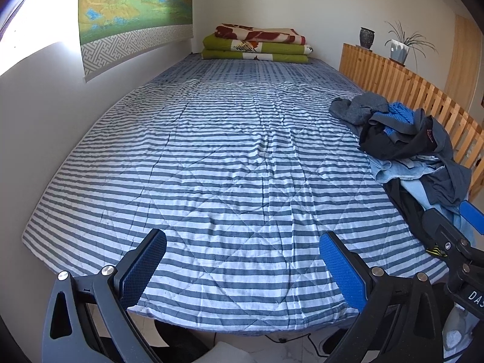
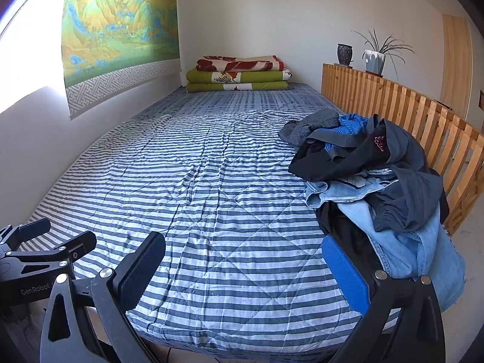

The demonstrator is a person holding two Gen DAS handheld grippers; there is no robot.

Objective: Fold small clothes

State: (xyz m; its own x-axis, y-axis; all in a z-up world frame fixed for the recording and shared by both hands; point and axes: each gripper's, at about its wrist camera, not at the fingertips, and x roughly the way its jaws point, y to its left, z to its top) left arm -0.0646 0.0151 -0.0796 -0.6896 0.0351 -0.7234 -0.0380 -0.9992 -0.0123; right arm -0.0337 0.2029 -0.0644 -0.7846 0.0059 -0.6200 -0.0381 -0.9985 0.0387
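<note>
Tangled heap of dark and light-blue small clothes (image 2: 378,187) at right edge of blue-and-white striped quilted bed (image 1: 211,166), beside wooden slatted rail (image 2: 393,103). Left gripper (image 1: 242,260) spread, empty; right gripper (image 2: 242,260) spread, empty, nearest heap. Best: pinch single top garment edge, lift clear, spread flat mid-bed.

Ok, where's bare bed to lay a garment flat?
The striped bedspread is free from the near edge up to the folded blankets, wall side to middle. Crowded: the clothes pile along the wooden rail.
</note>
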